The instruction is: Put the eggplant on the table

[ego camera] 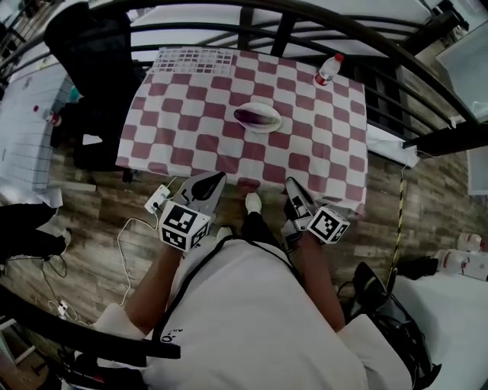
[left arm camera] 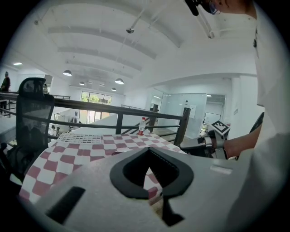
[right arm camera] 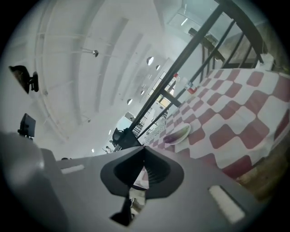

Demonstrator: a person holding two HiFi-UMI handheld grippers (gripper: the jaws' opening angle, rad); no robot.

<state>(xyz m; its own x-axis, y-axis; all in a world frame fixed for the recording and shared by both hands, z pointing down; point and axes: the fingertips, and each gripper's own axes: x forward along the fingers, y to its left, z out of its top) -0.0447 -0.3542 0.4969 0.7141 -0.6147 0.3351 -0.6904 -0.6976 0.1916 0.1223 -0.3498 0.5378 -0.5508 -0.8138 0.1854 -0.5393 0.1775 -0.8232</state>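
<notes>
A dark purple eggplant [ego camera: 256, 115] lies on a white plate [ego camera: 268, 125] near the middle of a table with a red-and-white checked cloth [ego camera: 191, 129]. Both grippers hang in front of the table's near edge, short of the plate. My left gripper [ego camera: 216, 180] has its jaw tips together, with nothing between them. My right gripper [ego camera: 292, 184] is shut and empty too. The right gripper view shows the eggplant [right arm camera: 171, 138] on its plate [right arm camera: 182, 132] ahead, past the closed tips [right arm camera: 144, 147]. In the left gripper view the closed jaws [left arm camera: 147, 148] point over the cloth [left arm camera: 68, 152].
A clear bottle with a red cap [ego camera: 328, 69] stands at the table's far right corner. Black railing [ego camera: 305, 19] runs behind the table. A black chair [ego camera: 91, 53] stands at its left. A white power strip with cables [ego camera: 156, 200] lies on the wooden floor.
</notes>
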